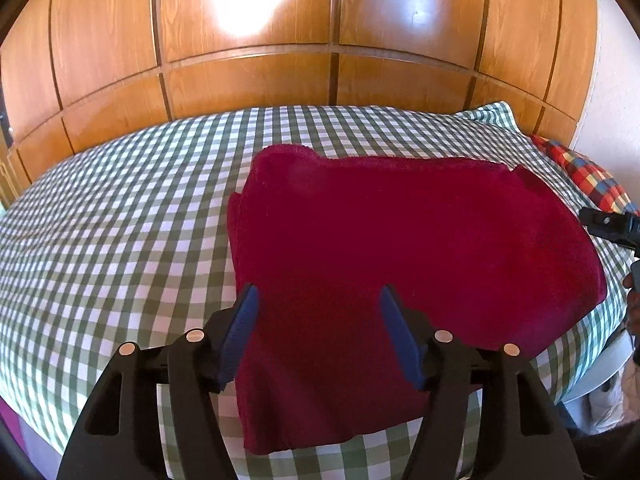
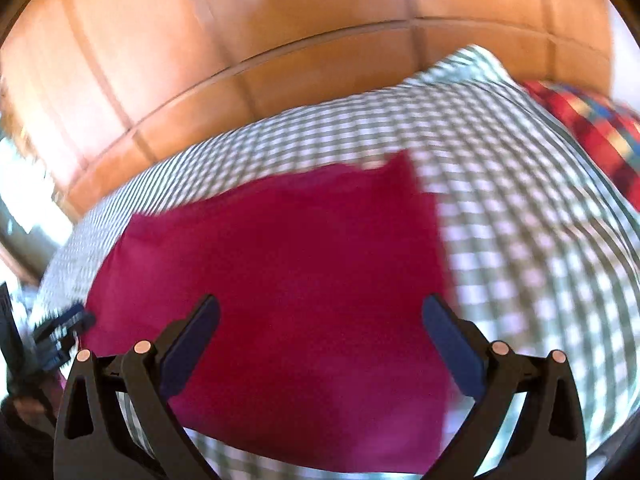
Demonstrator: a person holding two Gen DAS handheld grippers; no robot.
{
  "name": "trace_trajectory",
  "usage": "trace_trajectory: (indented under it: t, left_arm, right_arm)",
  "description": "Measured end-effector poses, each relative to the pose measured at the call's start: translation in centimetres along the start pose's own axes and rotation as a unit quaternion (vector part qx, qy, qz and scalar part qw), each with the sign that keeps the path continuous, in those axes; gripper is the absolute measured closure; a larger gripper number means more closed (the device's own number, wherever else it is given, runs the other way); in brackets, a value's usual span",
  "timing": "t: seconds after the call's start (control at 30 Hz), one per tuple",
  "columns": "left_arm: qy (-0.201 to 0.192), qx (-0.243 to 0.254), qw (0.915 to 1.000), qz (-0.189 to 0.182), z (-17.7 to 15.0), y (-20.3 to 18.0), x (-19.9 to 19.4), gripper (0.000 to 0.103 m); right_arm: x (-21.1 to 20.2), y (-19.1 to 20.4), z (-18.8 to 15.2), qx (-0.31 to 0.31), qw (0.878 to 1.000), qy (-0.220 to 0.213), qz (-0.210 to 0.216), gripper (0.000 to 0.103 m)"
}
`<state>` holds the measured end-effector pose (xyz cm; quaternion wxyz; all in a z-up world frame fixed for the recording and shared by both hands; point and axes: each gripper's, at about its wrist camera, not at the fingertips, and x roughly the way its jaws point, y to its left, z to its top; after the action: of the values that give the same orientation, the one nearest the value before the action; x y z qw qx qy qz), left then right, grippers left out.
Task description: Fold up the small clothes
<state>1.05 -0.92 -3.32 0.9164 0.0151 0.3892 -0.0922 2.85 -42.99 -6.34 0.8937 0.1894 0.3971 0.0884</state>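
Note:
A crimson fleece garment (image 1: 400, 248) lies folded flat on the green-and-white checked bed cover (image 1: 120, 220). My left gripper (image 1: 318, 300) is open and empty, hovering over the garment's near left part. In the right wrist view, which is motion-blurred, the same garment (image 2: 280, 260) fills the middle, and my right gripper (image 2: 320, 316) is open and empty above its near edge. The right gripper also shows in the left wrist view (image 1: 612, 226) at the far right edge, and the left gripper shows in the right wrist view (image 2: 60, 332) at the far left.
A wooden panelled wardrobe (image 1: 320, 40) stands behind the bed. A red, blue and yellow checked pillow (image 1: 588, 176) lies at the bed's right end, also in the right wrist view (image 2: 592, 124). The bed's near edge (image 1: 592, 380) drops off at lower right.

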Motion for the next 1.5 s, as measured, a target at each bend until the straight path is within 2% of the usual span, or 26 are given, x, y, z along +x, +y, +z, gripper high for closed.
trace_trajectory:
  t: [0.13, 0.17, 0.23, 0.4, 0.6, 0.8, 0.87, 0.97, 1.07, 1.27, 1.37, 1.5]
  left_arm:
    - [0.002, -0.011, 0.9999, 0.004, 0.1, 0.1, 0.3, 0.041]
    - [0.002, -0.011, 0.9999, 0.004, 0.2, 0.1, 0.3, 0.041]
    - [0.003, -0.009, 0.9999, 0.009, 0.2, 0.0, 0.4, 0.041]
    - [0.008, -0.008, 0.9998, 0.015, 0.5, -0.2, 0.8, 0.041]
    - [0.009, -0.012, 0.9998, 0.014, 0.8, -0.2, 1.2, 0.041]
    - [0.016, -0.029, 0.9994, 0.009, 0.8, 0.2, 1.6, 0.041]
    - [0.017, -0.032, 0.9993, 0.008, 0.8, 0.3, 1.6, 0.041]
    - [0.015, -0.036, 0.9992, 0.003, 0.7, 0.4, 1.4, 0.041]
    - [0.014, -0.044, 0.9989, -0.006, 0.5, 0.6, 1.1, 0.041]
    - [0.015, -0.086, 0.9945, -0.057, 0.3, 2.2, 0.3, 0.043]
    - [0.021, -0.128, 0.9841, -0.121, 0.2, 4.0, 0.0, 0.046]
    - [0.028, -0.151, 0.9738, -0.168, -0.1, 5.5, 0.3, 0.053]
  right_arm:
    - [1.6, -5.6, 0.5, 0.084, 0.993, 0.049, 0.064, 0.002]
    - [2.3, -6.6, 0.3, 0.104, 0.989, 0.063, 0.088, 0.002]
    - [3.0, -7.6, 0.2, 0.122, 0.984, 0.071, 0.109, 0.002]
    - [3.5, -7.9, 0.4, 0.115, 0.977, 0.083, 0.162, 0.002]
    - [3.9, -6.1, 0.2, 0.08, 0.973, 0.109, 0.185, 0.004]
    - [5.1, -3.6, -0.2, 0.049, 0.976, 0.125, 0.169, 0.032]
    - [5.4, -3.6, -0.2, 0.056, 0.976, 0.125, 0.167, 0.054]
    - [5.3, -3.3, -0.5, 0.059, 0.977, 0.122, 0.166, 0.066]
    - [5.1, -2.6, -0.4, 0.06, 0.978, 0.113, 0.162, 0.071]
    - [2.9, 1.2, 0.9, 0.046, 0.979, 0.084, 0.182, 0.073]
    - [2.0, 4.1, 2.0, 0.032, 0.978, 0.076, 0.193, 0.073]
    - [1.5, 8.0, 2.8, 0.016, 0.975, 0.075, 0.209, 0.074]
